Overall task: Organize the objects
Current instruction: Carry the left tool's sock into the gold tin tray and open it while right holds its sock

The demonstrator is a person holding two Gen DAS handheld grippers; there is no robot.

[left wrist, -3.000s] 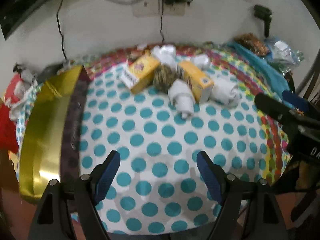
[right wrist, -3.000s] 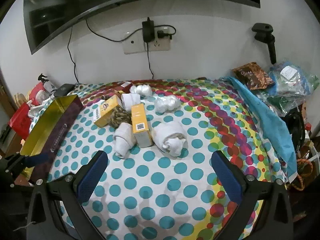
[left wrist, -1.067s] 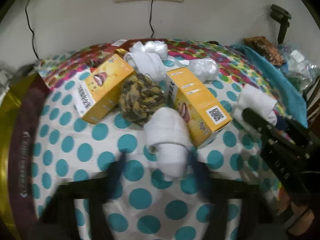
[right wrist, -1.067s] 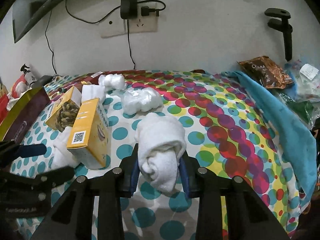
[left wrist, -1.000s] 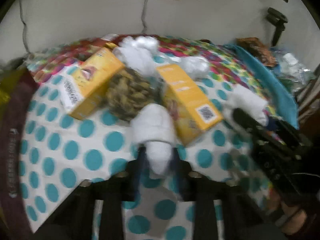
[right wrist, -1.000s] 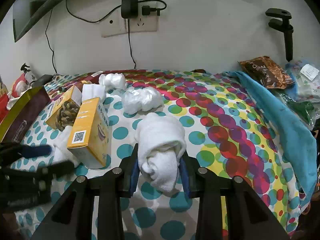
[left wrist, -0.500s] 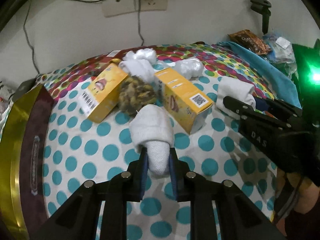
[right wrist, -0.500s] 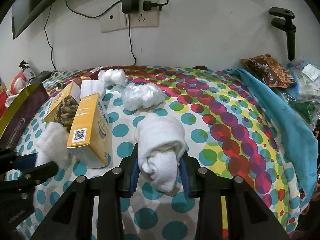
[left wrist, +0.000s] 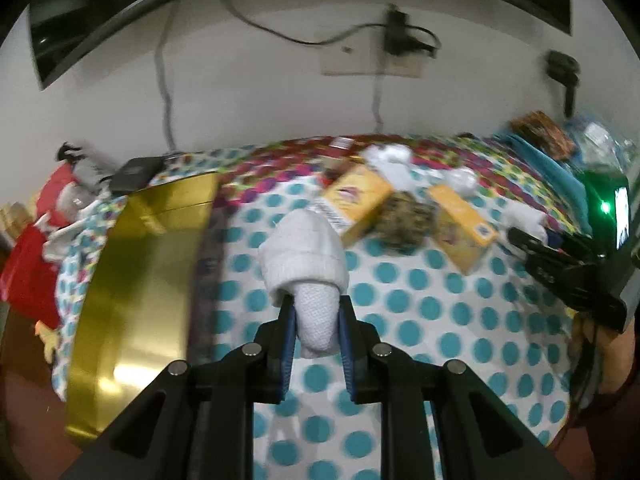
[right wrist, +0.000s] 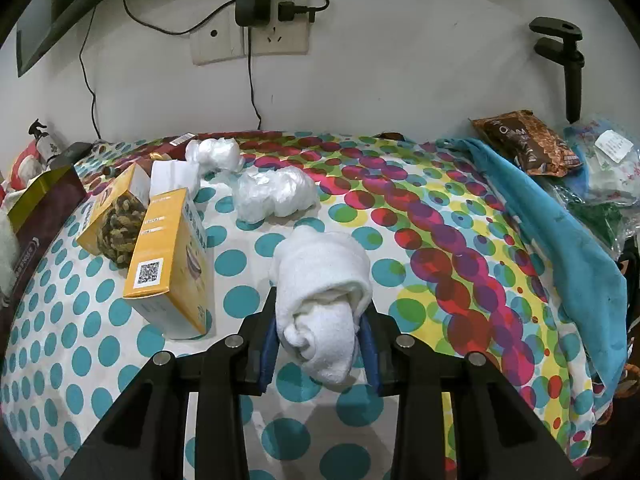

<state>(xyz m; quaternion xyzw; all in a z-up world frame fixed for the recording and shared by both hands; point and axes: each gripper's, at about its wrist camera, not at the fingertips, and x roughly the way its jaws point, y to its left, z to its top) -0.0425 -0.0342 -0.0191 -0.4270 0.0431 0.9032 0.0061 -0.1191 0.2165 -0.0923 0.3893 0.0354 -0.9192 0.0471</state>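
- Between the two fingers of the left gripper (left wrist: 316, 332), at the middle of the left view, sits a white towel roll (left wrist: 306, 264). The fingers squeeze its thin end tight.
- The roll's long side points straight away from the gripper, up the frame. Its fat end is the far end.
- At the left of that frame lies the gold box (left wrist: 140, 280). Its open side faces up, and its dark wall is just beside the roll.
- I think the roll goes into the box next, so the move is a short one to the left. The left gripper is the nearer one to the box.
- In the right view, the right gripper (right wrist: 318, 344) pinches a second white towel (right wrist: 324, 292) at the middle of the frame. Its long side also points away, up the frame.
- From there the box (right wrist: 36, 208) shows only at the far left edge, well apart from that gripper. A yellow carton (right wrist: 168, 264) stands between them.
- So I think the left roll should go in first.
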